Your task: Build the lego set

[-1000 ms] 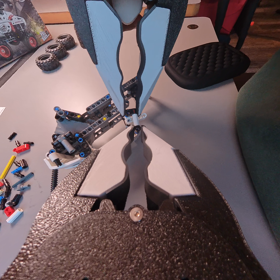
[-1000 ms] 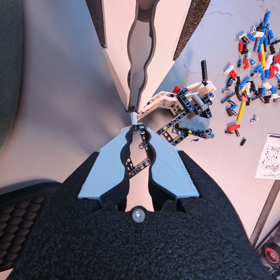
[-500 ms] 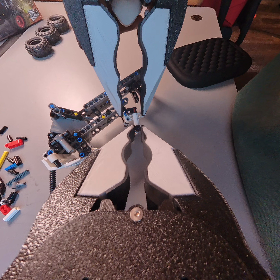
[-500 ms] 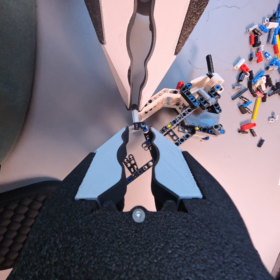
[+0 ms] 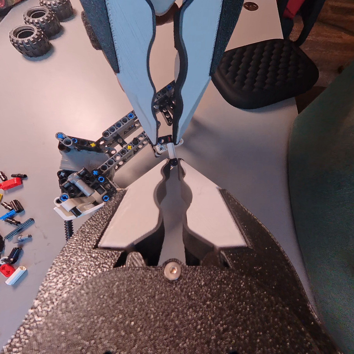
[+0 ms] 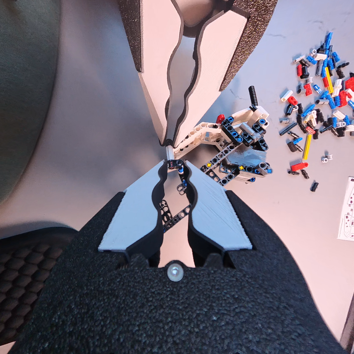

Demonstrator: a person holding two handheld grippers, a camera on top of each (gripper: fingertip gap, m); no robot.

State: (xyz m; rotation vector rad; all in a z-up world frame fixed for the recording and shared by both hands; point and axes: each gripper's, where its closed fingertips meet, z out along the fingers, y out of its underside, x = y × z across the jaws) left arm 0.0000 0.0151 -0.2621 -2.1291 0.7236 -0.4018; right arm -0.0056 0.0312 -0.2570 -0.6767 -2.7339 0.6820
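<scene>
**Two grippers meet tip to tip on one small axle**

Both tools face each other over the grey table (image 5: 220, 134). The left gripper (image 5: 174, 162) is closed on the black end of a short grey axle (image 5: 171, 152). The right gripper (image 6: 175, 163) is clamped on a black connector (image 6: 174, 163) at the axle's other end. That connector belongs to the half-built Lego chassis (image 6: 239, 151), which stretches away toward the loose parts (image 6: 321, 107). Black tyres (image 5: 30, 40) stand near the table's far edge, well apart from the chassis. A sticker sheet (image 6: 347, 208) lies beside the scattered pieces.
</scene>
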